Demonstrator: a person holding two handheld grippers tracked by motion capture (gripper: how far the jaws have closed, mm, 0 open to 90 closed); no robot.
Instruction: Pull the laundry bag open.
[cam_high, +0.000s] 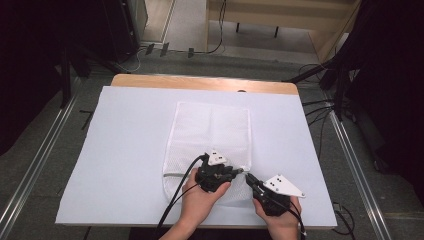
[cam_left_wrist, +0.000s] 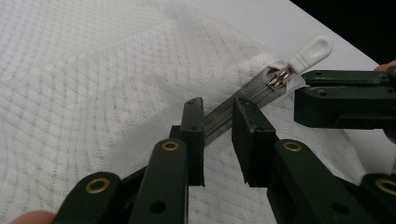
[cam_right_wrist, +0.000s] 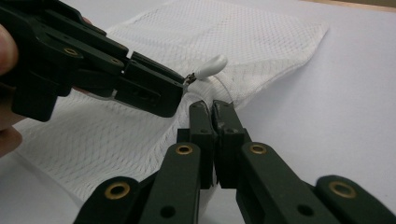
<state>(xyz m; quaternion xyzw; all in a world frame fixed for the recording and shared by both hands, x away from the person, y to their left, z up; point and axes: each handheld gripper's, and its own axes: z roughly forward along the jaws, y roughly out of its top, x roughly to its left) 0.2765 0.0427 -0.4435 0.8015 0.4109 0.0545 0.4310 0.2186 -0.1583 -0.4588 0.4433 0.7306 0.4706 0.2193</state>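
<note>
A white mesh bag (cam_high: 210, 130) lies flat on the white table cover, its zipper edge toward the person. The metal zipper (cam_left_wrist: 243, 100) ends in a white pull tab (cam_left_wrist: 310, 51), which stands free beside the other gripper. My left gripper (cam_left_wrist: 218, 109) is open, one jaw on each side of the zipper tape just short of the slider. My right gripper (cam_right_wrist: 212, 108) is shut on the mesh bag's edge (cam_right_wrist: 224, 88) right below the pull tab (cam_right_wrist: 211, 65). Both grippers (cam_high: 240, 171) (cam_high: 249, 178) meet at the bag's near right corner.
The white cover (cam_high: 125, 150) spreads over a wooden table (cam_high: 200, 82), with bare room on both sides of the bag. Black cables (cam_high: 175, 195) trail from the grippers toward the near edge. Metal rails (cam_high: 35, 165) and dark stands flank the table on the floor.
</note>
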